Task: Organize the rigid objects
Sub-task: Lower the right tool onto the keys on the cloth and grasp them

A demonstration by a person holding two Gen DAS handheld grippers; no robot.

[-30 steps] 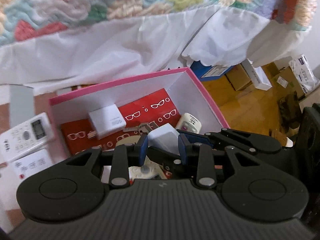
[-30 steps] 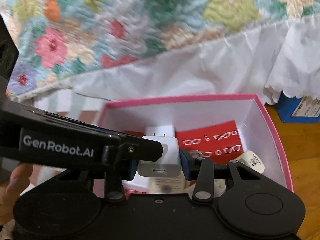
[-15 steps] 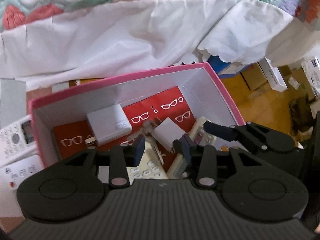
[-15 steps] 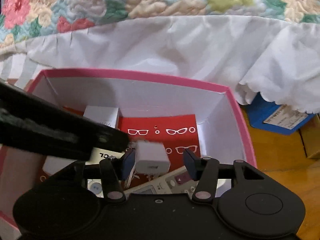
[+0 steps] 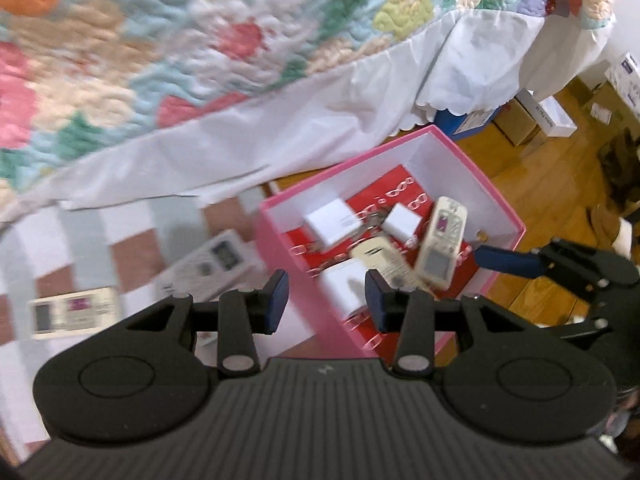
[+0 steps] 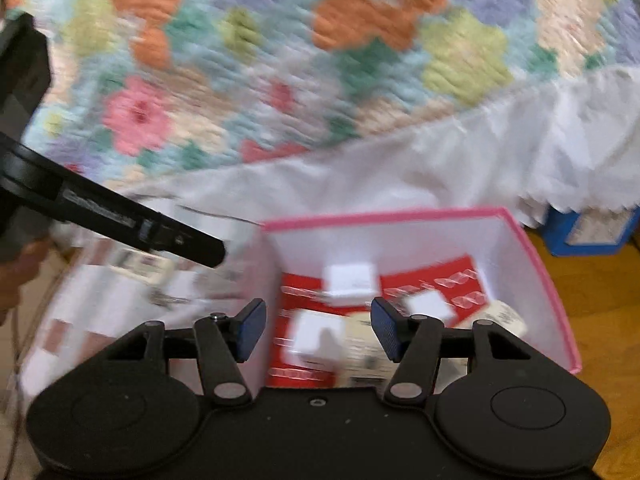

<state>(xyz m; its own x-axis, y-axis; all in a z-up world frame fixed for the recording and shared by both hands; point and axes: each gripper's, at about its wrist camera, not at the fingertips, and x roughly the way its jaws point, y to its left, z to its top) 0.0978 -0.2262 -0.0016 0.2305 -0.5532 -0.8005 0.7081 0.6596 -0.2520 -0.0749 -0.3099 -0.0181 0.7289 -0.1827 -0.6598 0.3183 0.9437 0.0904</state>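
Observation:
A pink box [image 5: 280, 240] with white walls [image 6: 536, 264] holds several white chargers [image 5: 332, 224] [image 6: 352, 280] and cream remotes [image 5: 440, 236] on a red glasses-print sheet. My left gripper [image 5: 323, 300] is open and empty above the box's near left corner. My right gripper [image 6: 318, 330] is open and empty above the box, over a white charger [image 6: 316, 340]. Two white remotes [image 5: 212, 260] [image 5: 72, 312] lie on the striped mat left of the box. Both views are motion-blurred.
A floral quilt [image 5: 160, 60] with a white skirt [image 6: 400, 180] hangs behind the box. A blue box [image 6: 592, 232] and cardboard boxes [image 5: 536, 120] stand on the wood floor at right. The other gripper shows in each view [image 5: 560, 268] [image 6: 120, 220].
Both grippers opened and dropped their white chargers into the pink box, then pulled up and back. The left view swung left and now shows the remotes on the mat.

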